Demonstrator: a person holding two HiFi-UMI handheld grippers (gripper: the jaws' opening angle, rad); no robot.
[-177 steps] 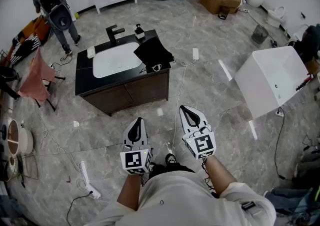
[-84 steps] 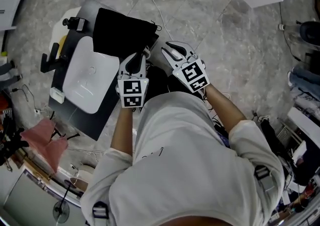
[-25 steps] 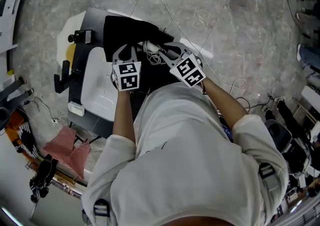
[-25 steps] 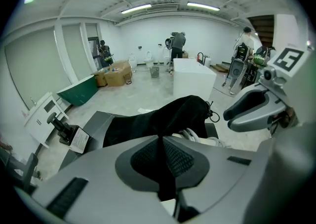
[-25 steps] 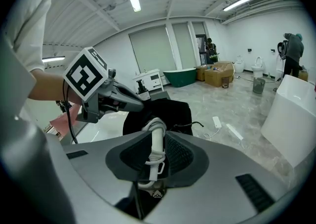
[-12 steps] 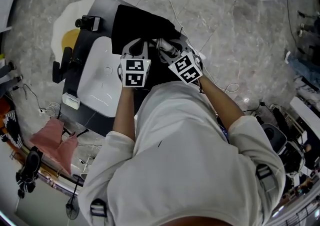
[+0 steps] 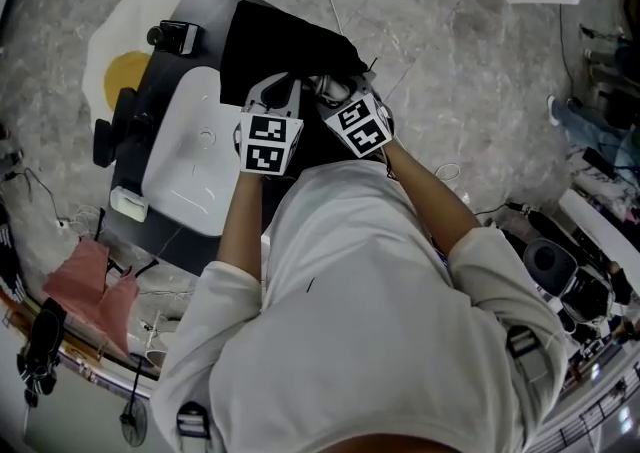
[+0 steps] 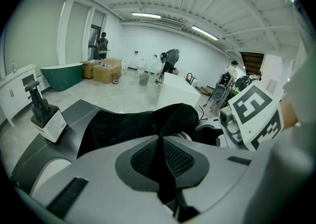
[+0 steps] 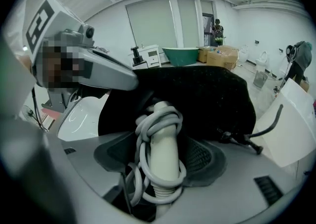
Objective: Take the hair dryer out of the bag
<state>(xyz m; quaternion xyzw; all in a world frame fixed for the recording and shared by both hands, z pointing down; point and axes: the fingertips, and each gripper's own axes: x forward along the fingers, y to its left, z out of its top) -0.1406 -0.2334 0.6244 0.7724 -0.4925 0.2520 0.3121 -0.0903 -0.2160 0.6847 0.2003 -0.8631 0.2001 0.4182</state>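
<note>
There was one black bag [image 7: 282, 41], one white hair dryer [image 9: 163, 144] and two tools. The left tool [image 7: 277, 91] was closed tight, pinching a fold of the bag's black cloth. The right tool [image 7: 328, 93] had its jaws spread, having just been opening, and the hair dryer's handle stood between them with its white cord wound round it in several loops. The pads did not seem to press on the handle. The rest of the hair dryer was lost in the bag's dark mouth, so it lay partly inside the bag. One black drawstring [image 9: 249, 141] trailed from the bag.

The bag lay on a dark worktop [image 7: 210, 1] beside one white basin [image 7: 190, 156]. One black tap [image 7: 118, 126] stood at the basin's far side.

On the floor [image 7: 450, 71], grey and marbled, lay one rug [image 7: 115, 66] shaped like a fried egg. The room was a big white hall with two strip lights [image 8: 145, 15], one green bathtub [image 8: 60, 75], cardboard boxes [image 8: 106, 70] and several people [image 8: 170, 61] far off.
</note>
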